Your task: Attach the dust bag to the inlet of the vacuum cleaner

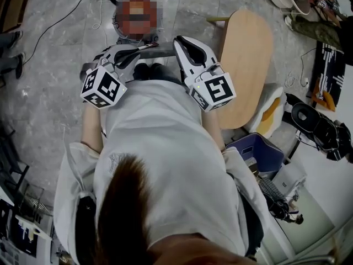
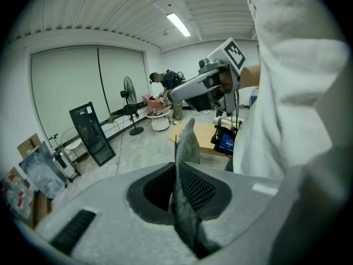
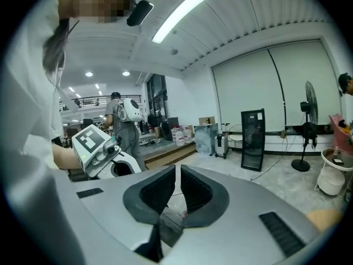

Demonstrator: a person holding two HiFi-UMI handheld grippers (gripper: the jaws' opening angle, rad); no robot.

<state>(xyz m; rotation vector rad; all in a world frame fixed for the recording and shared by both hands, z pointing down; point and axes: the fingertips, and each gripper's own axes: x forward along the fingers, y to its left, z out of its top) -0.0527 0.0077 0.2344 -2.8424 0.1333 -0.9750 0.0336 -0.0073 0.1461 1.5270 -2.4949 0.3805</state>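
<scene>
In the left gripper view my left gripper (image 2: 185, 203) is shut on a strip of grey dust bag fabric (image 2: 186, 148) that stands up between its pads. In its own view my right gripper (image 3: 175, 192) shows a narrow gap between its pads, with a fold of grey fabric (image 3: 168, 228) lying low in the gap, not pinched. From the head view both grippers are held in front of my white shirt, the left gripper (image 1: 138, 54) facing the right gripper (image 1: 177, 44), with the grey bag (image 1: 157, 51) between them. The vacuum cleaner (image 1: 122, 29) stands on the floor beyond, mostly under a mosaic patch.
A light wooden table (image 1: 248, 59) stands right of my hands. Cables (image 1: 55, 24) run across the grey floor at the left. A blue bin (image 1: 259, 150) and dark equipment (image 1: 322, 131) sit at the right. A standing fan (image 2: 129, 93) and a person (image 3: 118, 120) are farther off.
</scene>
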